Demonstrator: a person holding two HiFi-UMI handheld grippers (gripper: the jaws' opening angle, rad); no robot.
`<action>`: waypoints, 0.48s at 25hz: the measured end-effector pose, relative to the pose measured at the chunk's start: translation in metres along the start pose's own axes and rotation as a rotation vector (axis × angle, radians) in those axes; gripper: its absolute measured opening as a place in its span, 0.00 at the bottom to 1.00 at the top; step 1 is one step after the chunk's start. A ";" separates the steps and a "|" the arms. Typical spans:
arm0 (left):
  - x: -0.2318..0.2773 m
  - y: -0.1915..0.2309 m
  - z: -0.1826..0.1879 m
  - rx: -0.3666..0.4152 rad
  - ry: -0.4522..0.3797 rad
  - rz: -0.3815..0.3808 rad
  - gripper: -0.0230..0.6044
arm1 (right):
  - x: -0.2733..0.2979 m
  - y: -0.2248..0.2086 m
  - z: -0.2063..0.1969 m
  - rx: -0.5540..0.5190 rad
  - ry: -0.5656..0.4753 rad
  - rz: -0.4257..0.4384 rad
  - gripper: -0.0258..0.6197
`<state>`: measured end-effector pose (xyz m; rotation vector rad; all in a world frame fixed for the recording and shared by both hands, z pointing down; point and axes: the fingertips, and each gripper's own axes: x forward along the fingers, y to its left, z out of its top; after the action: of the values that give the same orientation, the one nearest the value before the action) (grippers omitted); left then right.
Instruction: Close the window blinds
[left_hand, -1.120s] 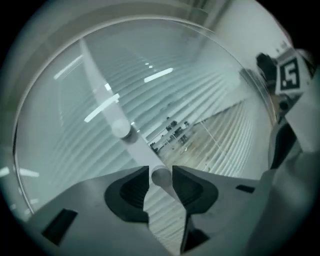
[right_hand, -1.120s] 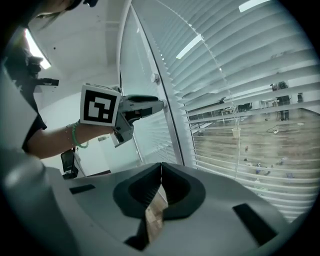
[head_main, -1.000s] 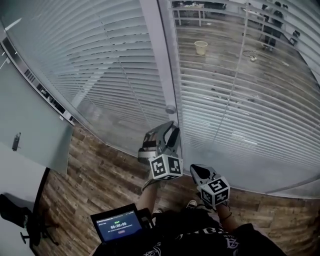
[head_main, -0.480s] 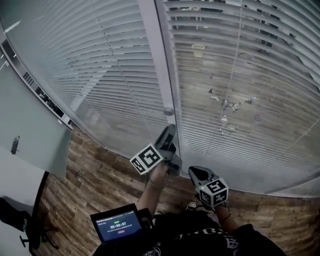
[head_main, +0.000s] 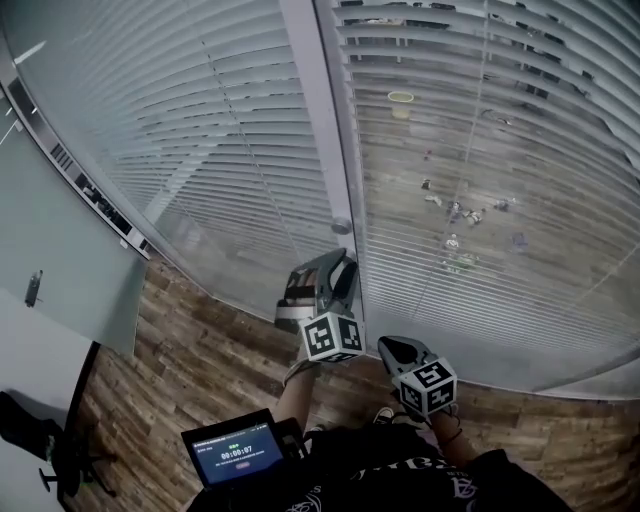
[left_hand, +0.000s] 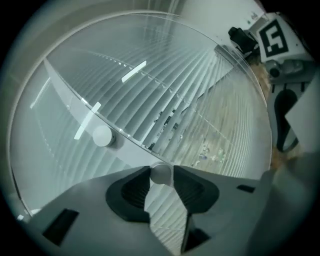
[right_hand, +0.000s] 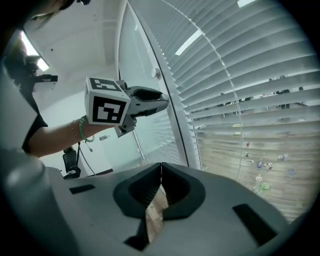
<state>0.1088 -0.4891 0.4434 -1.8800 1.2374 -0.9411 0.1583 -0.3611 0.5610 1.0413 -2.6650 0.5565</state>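
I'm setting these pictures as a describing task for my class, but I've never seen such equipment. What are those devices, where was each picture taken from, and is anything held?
No robot: a person holds a two-jaw gripper in each hand. The head view, from a camera on the person's head, looks down at slatted window blinds and a wooden floor. The other two views come from cameras riding on the grippers. On the left gripper, the jaws have just been opening, with a small round knob between their tips. The right gripper is shut and empty.

Left gripper (head_main: 343, 262) points at the knob (head_main: 341, 227) between two slatted blinds (head_main: 200, 130).
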 end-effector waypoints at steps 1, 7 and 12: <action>-0.002 0.002 0.001 -0.007 -0.001 -0.001 0.24 | -0.001 0.002 0.000 -0.001 0.000 0.001 0.07; -0.002 0.014 -0.008 -1.169 -0.198 -0.139 0.24 | 0.005 -0.006 0.000 0.017 -0.005 -0.009 0.07; -0.002 0.014 -0.008 -1.892 -0.365 -0.273 0.24 | 0.001 -0.010 0.002 0.035 -0.013 -0.020 0.07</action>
<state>0.0954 -0.4923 0.4351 -3.2923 1.7479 1.0398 0.1641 -0.3694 0.5622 1.0828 -2.6622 0.5962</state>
